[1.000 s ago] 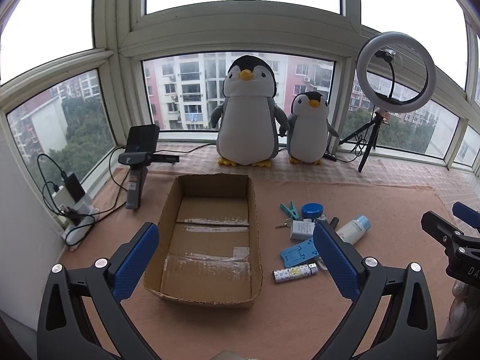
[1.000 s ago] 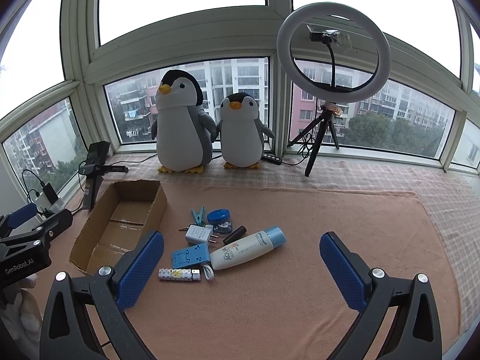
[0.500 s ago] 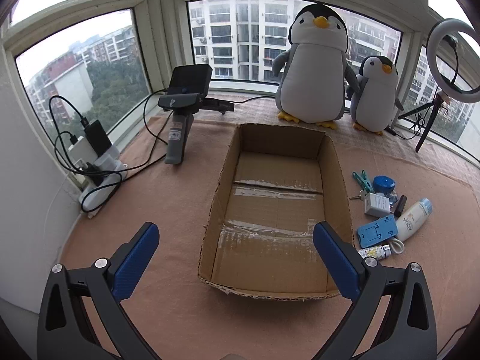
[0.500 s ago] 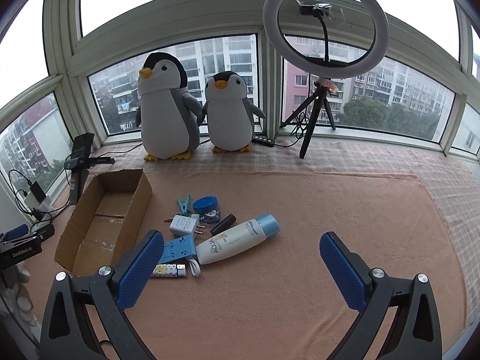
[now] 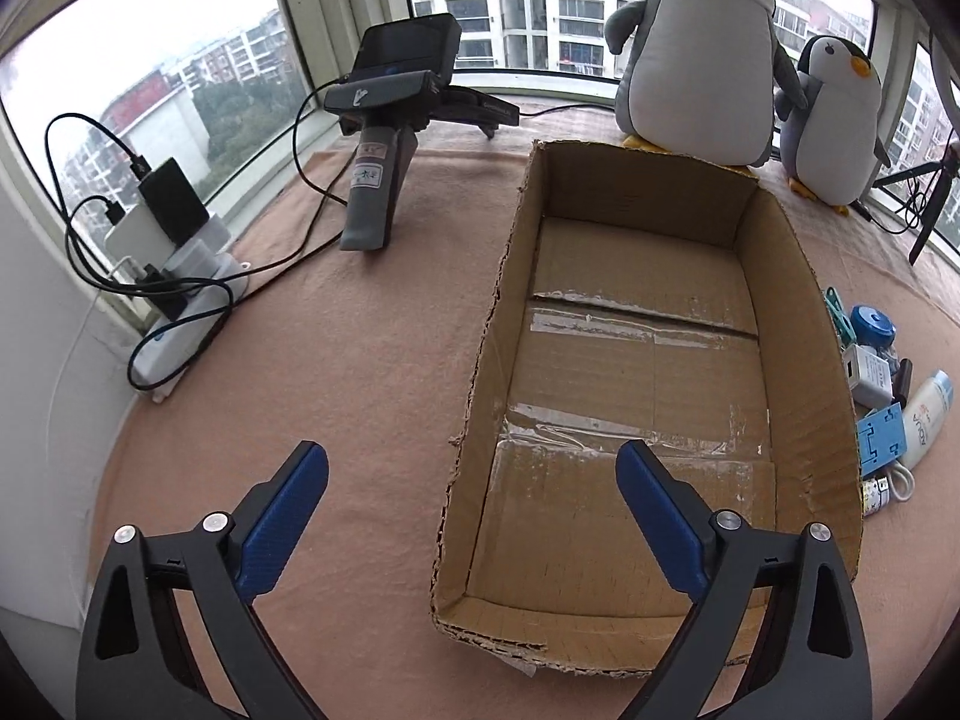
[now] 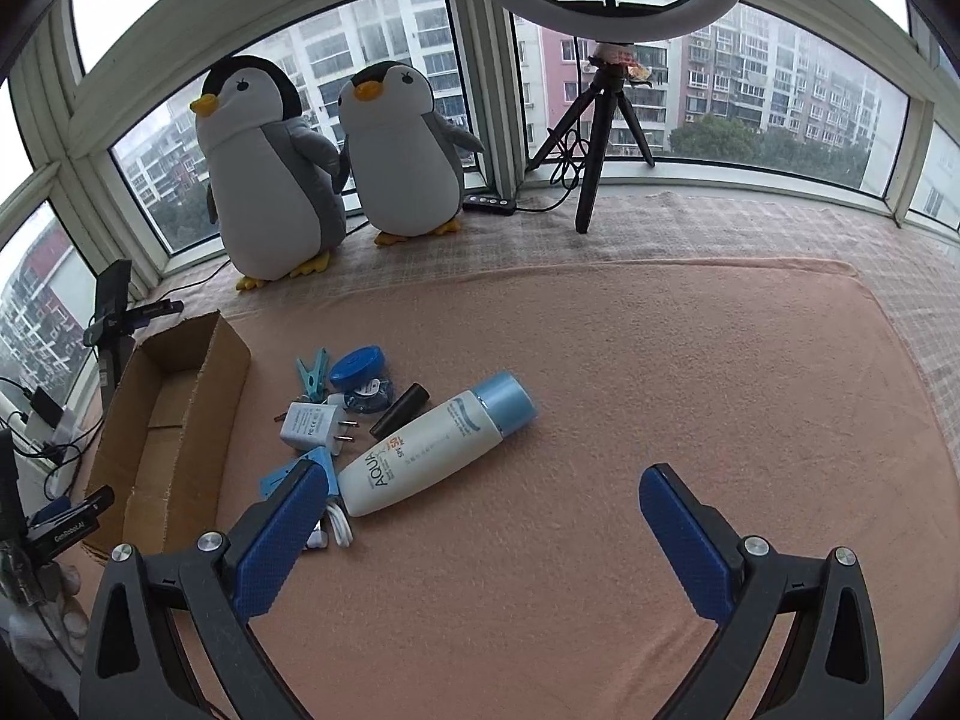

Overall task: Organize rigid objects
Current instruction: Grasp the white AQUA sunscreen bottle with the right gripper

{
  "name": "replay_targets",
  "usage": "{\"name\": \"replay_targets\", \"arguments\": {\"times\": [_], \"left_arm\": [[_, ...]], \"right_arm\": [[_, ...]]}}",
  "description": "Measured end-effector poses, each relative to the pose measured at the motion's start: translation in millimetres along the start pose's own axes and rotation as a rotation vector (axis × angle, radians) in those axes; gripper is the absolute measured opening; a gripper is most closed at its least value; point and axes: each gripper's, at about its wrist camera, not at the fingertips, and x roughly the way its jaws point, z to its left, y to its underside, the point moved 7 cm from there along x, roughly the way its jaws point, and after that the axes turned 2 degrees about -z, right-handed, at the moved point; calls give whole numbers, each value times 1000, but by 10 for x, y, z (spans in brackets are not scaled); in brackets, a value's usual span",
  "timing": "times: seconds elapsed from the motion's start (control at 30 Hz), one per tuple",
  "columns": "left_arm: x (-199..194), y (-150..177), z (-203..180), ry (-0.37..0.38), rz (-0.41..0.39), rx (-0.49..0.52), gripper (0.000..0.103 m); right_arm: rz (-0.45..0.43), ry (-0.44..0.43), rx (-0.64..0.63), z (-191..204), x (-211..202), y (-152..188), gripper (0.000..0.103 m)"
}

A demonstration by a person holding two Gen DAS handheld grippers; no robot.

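Left hand-held gripper [image 5: 471, 492]: jaws spread wide, empty, angled down over the near left corner of the cardboard box [image 5: 486, 348]; only this view shows the box's bare taped floor and the power strip [image 5: 180, 312] left of the box. Right hand-held gripper [image 6: 480, 510]: jaws wide apart, empty, low over the counter [image 6: 660, 372]; only this view shows the whole clutter right of the box: sunscreen bottle [image 6: 435, 444], white charger [image 6: 312, 423], blue round case [image 6: 357, 366], clothespin [image 6: 313, 371].
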Motion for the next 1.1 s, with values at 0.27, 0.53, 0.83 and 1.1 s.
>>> {"name": "replay_targets", "arguments": {"times": [0.27,0.53,0.83,1.1], "left_arm": [[143,20,-66,-2,22,27,84],[254,62,-119,4,43,37,69],[342,102,-133,11,54,35,49],[340,93,-159,11,46,41,46]], "right_arm": [[122,-36,111,19,524,59,102],[219,-25,210,-15,987,66,94],[282,-11,273,-55,1246,96,89],[313,16,255,-32,1412,92,78]]}}
